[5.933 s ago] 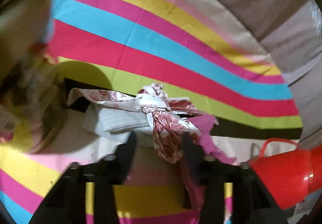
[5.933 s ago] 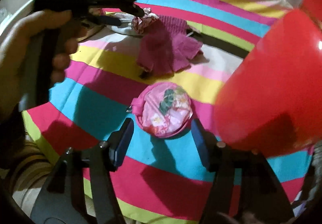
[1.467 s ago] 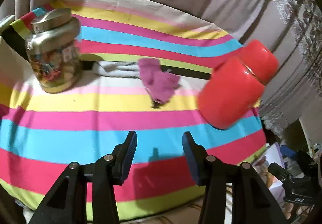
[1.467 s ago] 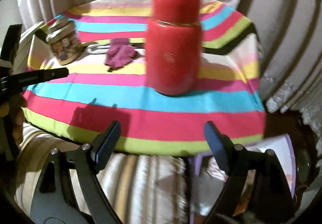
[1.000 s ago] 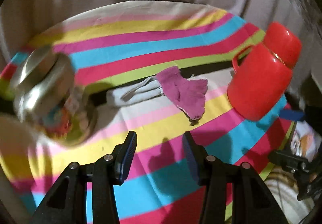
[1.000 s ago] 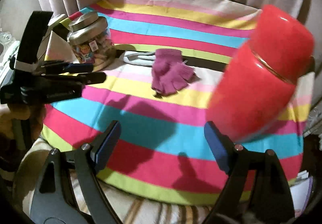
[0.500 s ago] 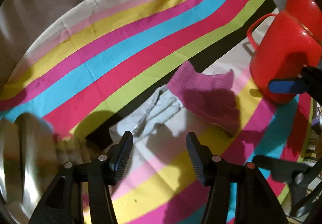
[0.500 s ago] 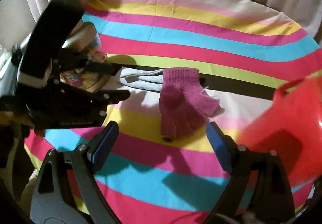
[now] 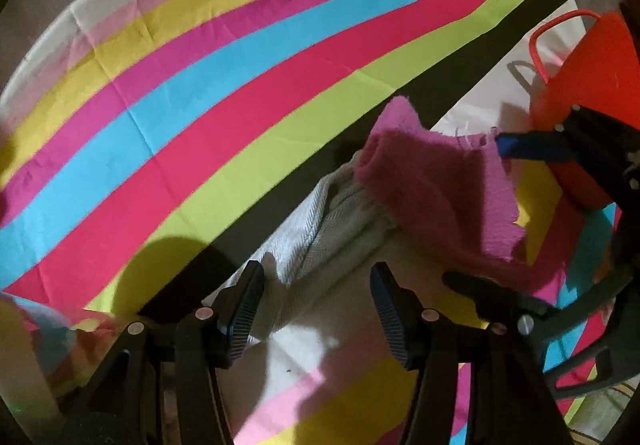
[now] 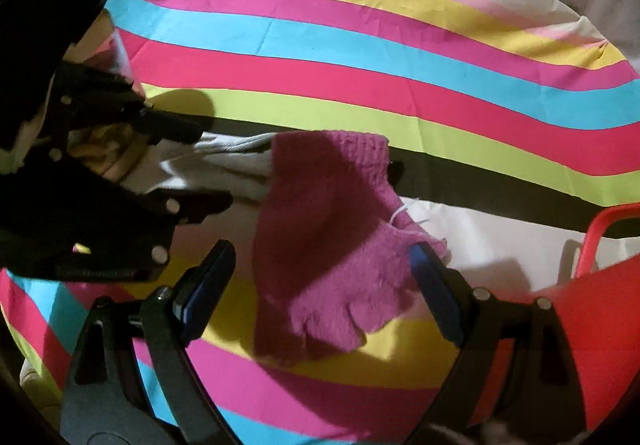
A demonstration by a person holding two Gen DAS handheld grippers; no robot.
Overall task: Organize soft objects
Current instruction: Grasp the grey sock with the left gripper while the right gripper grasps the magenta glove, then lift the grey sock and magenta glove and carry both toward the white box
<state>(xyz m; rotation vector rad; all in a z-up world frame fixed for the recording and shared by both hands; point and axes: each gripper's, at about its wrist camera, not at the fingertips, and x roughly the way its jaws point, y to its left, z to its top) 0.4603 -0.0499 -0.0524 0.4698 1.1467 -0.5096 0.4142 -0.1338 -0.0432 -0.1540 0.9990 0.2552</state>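
Pink glove [image 10: 332, 241] is seen at centre frame of the right wrist view, cuff toward top, bracketed by the right gripper [image 10: 320, 281], jaws wide apart and empty (left gripper [image 9: 316, 305], also parted, is aimed at the grey cloth [image 9: 320, 229]).

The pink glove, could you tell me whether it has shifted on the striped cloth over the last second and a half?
No. The pink glove still overlaps the grey cloth's end beside the black stripe, left of the red jug.

wrist views, steeply downward, close, seemingly sharing glove [image 9: 436, 197]
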